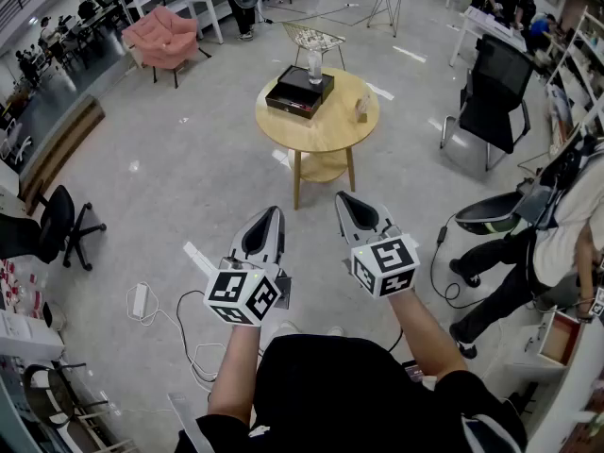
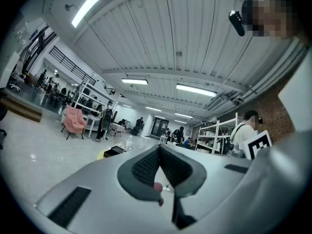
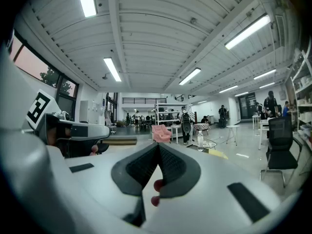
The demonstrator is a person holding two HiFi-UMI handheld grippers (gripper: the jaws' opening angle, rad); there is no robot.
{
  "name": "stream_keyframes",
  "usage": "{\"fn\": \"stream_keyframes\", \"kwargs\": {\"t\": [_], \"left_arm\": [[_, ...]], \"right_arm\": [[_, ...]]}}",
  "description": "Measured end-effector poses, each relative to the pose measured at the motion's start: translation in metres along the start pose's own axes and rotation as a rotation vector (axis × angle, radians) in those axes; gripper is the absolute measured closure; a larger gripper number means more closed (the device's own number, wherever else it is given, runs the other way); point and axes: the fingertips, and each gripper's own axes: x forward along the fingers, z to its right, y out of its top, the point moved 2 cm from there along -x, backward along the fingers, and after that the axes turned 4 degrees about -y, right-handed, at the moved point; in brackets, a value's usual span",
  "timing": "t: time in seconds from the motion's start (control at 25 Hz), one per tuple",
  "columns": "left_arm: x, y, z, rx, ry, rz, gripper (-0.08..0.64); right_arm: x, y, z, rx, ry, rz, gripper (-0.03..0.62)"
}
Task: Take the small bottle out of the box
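Left tool [image 1: 275, 211], right tool [image 1: 343, 198] pinched together, empty; bottle [image 1: 314, 66] upright at box [image 1: 293, 96] on table [image 1: 326, 128]

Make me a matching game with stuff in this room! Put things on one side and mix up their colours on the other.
Things:
1. armchair
2. round table
3. box
4. small bottle

Colours:
A. black
B. clear
C. pink
D. yellow wood

Pairs: 1-C, 2-D, 3-A, 4-B
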Motion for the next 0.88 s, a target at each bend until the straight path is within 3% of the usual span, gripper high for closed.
{"fn": "stream_keyframes", "kwargs": {"t": [0.4, 0.88], "left_arm": [[0.009, -0.009, 0.019, 0.032, 0.011, -0.006, 0.551], [0.05, -0.015, 0.015, 0.052, -0.008, -0.032, 0.552]], "right_arm": [[-0.007, -0.008, 0.024, 0.052, -0.005, -0.002, 0.592], [0.016, -0.011, 0.048, 0.05, -0.005, -0.012, 0.592]]}}
